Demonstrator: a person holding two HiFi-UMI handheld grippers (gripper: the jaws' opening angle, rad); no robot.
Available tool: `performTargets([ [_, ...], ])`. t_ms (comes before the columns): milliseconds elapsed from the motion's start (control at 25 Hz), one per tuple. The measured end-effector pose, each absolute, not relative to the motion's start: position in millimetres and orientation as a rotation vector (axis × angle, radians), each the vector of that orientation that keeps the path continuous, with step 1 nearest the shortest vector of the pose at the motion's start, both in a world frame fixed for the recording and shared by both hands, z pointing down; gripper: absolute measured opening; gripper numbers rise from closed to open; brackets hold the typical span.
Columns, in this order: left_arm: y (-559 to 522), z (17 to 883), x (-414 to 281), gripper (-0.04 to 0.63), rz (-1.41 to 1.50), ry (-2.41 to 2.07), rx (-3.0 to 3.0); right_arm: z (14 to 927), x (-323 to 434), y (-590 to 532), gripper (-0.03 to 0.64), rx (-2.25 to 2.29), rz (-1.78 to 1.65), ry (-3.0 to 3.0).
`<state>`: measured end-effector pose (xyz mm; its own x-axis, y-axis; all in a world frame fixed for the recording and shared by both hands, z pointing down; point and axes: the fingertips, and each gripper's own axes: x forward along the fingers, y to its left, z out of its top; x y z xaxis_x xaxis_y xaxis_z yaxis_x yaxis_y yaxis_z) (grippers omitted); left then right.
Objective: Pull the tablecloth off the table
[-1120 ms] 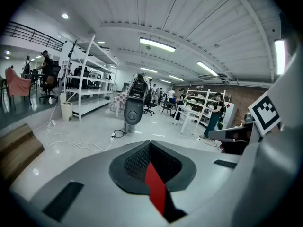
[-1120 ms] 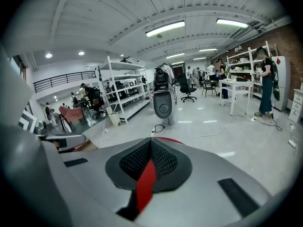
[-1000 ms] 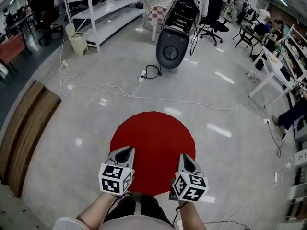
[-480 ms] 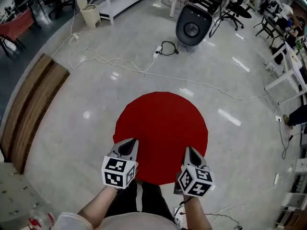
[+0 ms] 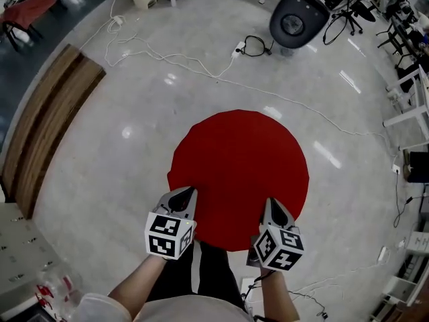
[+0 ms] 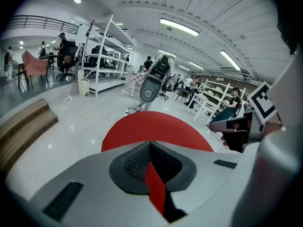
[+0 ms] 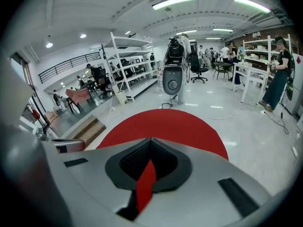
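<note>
Versus earlier: both hands lower, camera tipped further down. Now left hand-held gripper (image 5: 184,193) and right hand-held gripper (image 5: 271,204) angle forward-down, each clamped on near edge of red tablecloth (image 5: 238,163), which is spread flat.

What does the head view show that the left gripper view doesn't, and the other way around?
Only the head view: the person's forearms, the marker cube on the left gripper, and the full round outline of the red tablecloth.
Only the left gripper view: a fold of that cloth pinched between the left gripper's shut jaws, and the ceiling lights.
Both: the tablecloth, the wooden platform, the dark rounded machine and the right gripper.
</note>
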<state>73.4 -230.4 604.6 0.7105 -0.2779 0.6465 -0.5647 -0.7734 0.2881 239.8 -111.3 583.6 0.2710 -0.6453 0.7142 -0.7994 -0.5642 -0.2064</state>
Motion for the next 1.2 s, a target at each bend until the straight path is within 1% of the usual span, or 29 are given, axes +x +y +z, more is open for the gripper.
performTargets([
  [720, -234.4, 656.2, -12.0, 0.018, 0.786, -0.780, 2.301, 621.2, 177.3, -135.6, 0.025, 2.192, 1.212, -1.408],
  [1200, -237.0, 686.4, -46.7, 0.020, 0.719, -0.758, 2.261, 636.4, 156.9, -160.6, 0.025, 2.128, 1.204, -1.408],
])
